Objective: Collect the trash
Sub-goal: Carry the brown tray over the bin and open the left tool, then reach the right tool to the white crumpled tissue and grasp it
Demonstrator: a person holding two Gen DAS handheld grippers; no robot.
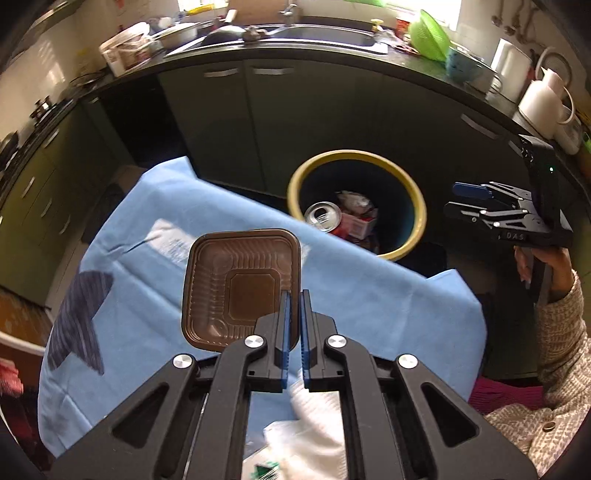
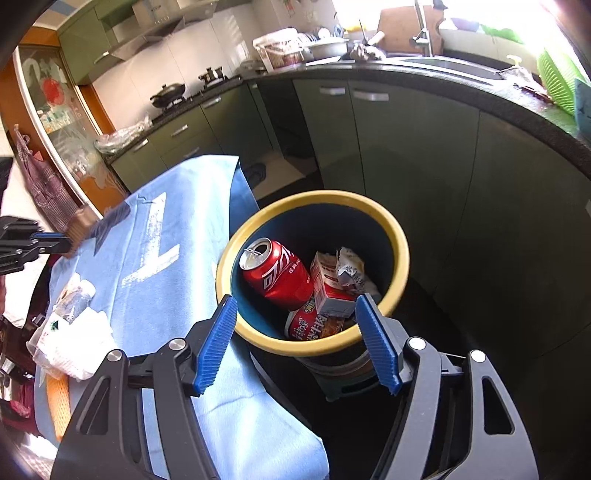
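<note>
My left gripper (image 1: 294, 325) is shut on the right rim of a brown plastic tray (image 1: 240, 288) and holds it above the blue cloth (image 1: 369, 295). The tray also shows at the left edge of the right wrist view (image 2: 79, 225). My right gripper (image 2: 297, 343) is open and empty, just above the near rim of the yellow-rimmed bin (image 2: 400, 251). The bin (image 1: 295, 184) holds a red can (image 2: 277, 273), a carton (image 2: 328, 284) and wrappers. White crumpled paper and plastic (image 2: 77, 339) lie on the cloth near me.
Dark green kitchen cabinets (image 2: 388, 147) curve behind the bin, under a black counter with a sink (image 1: 325, 35) and dishes. The table under the blue cloth (image 2: 166, 258) stands left of the bin. A person's sleeve (image 1: 554, 350) is at the right.
</note>
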